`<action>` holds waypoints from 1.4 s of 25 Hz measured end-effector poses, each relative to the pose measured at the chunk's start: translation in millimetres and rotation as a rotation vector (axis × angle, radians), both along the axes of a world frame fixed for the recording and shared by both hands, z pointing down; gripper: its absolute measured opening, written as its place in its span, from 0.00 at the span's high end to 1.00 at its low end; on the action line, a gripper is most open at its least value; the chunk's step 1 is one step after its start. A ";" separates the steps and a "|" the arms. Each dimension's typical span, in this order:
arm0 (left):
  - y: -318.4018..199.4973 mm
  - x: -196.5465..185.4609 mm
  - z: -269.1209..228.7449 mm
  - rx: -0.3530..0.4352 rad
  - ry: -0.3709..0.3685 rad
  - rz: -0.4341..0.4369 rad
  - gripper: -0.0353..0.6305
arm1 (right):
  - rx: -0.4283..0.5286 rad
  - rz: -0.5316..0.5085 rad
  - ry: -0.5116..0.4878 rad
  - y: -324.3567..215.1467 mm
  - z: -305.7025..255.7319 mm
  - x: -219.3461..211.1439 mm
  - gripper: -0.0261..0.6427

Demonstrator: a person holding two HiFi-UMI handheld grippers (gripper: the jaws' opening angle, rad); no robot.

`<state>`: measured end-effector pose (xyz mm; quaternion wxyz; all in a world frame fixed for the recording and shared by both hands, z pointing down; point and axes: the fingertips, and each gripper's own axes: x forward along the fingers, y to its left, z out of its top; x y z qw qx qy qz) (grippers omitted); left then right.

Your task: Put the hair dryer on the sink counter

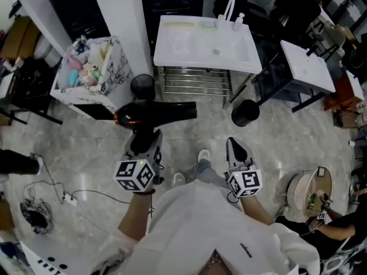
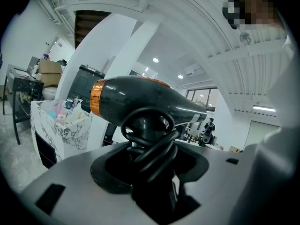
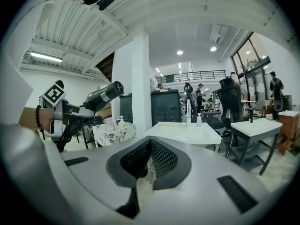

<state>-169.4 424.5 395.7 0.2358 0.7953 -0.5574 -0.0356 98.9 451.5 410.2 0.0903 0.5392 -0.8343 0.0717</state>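
The black hair dryer (image 1: 156,113) with an orange ring at its back lies level over the floor, nozzle to the right. My left gripper (image 1: 143,137) is shut on its handle from below. In the left gripper view the handle and its coiled cord (image 2: 151,146) sit between the jaws of the left gripper (image 2: 150,161), under the dryer body (image 2: 140,100). My right gripper (image 1: 237,149) is shut with nothing in it, beside the left one; its pads (image 3: 161,158) meet. The white sink counter (image 1: 183,47) stands ahead, with the faucet at its far edge. From the right gripper view the dryer (image 3: 101,96) shows at left and the counter (image 3: 187,134) ahead.
A marble-patterned basket (image 1: 112,67) of soft items stands left of the counter beside a white pillar (image 1: 123,16). Two black round stools (image 1: 142,86) (image 1: 245,112) flank the counter's front. A second white table (image 1: 307,65) stands to the right. Cables (image 1: 63,196) lie on the floor at left.
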 end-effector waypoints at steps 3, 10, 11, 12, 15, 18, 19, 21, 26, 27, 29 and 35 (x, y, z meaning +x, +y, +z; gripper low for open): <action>-2.9 -1.8 2.3 0.001 0.004 -0.003 0.56 | -0.002 -0.007 -0.003 -5.3 3.6 -3.9 0.94; -26.9 1.4 0.0 0.002 -0.017 -0.007 0.56 | 0.006 -0.052 -0.023 -35.5 7.4 -14.7 0.94; -32.2 2.8 -0.3 0.003 -0.021 -0.009 0.56 | 0.006 -0.055 -0.026 -42.1 9.0 -14.7 0.94; -37.9 4.5 -0.2 0.004 -0.024 -0.009 0.56 | 0.006 -0.057 -0.030 -49.2 10.3 -14.4 0.94; -56.4 11.1 2.4 -0.003 -0.036 -0.009 0.56 | 0.007 -0.068 -0.042 -71.0 12.4 -12.6 0.94; -82.3 17.1 5.1 -0.010 -0.044 -0.013 0.56 | 0.002 -0.081 -0.051 -98.0 15.5 -9.8 0.94; -91.9 19.8 5.7 -0.012 -0.046 -0.013 0.56 | -0.002 -0.083 -0.053 -107.7 16.8 -8.0 0.94; -111.2 27.4 6.6 -0.019 -0.049 -0.011 0.56 | -0.008 -0.085 -0.054 -127.6 17.9 -2.3 0.94; -163.8 46.1 1.4 -0.019 -0.061 -0.007 0.56 | -0.016 -0.102 -0.055 -180.6 15.1 11.2 0.94; -173.8 50.8 0.0 -0.018 -0.062 -0.007 0.56 | -0.017 -0.107 -0.057 -190.4 14.7 14.1 0.94; -192.0 59.8 -3.5 -0.018 -0.067 -0.008 0.56 | -0.021 -0.119 -0.064 -209.1 13.6 19.3 0.94; -232.6 76.9 -9.6 -0.016 -0.080 -0.032 0.56 | -0.019 -0.166 -0.077 -257.4 9.1 29.8 0.94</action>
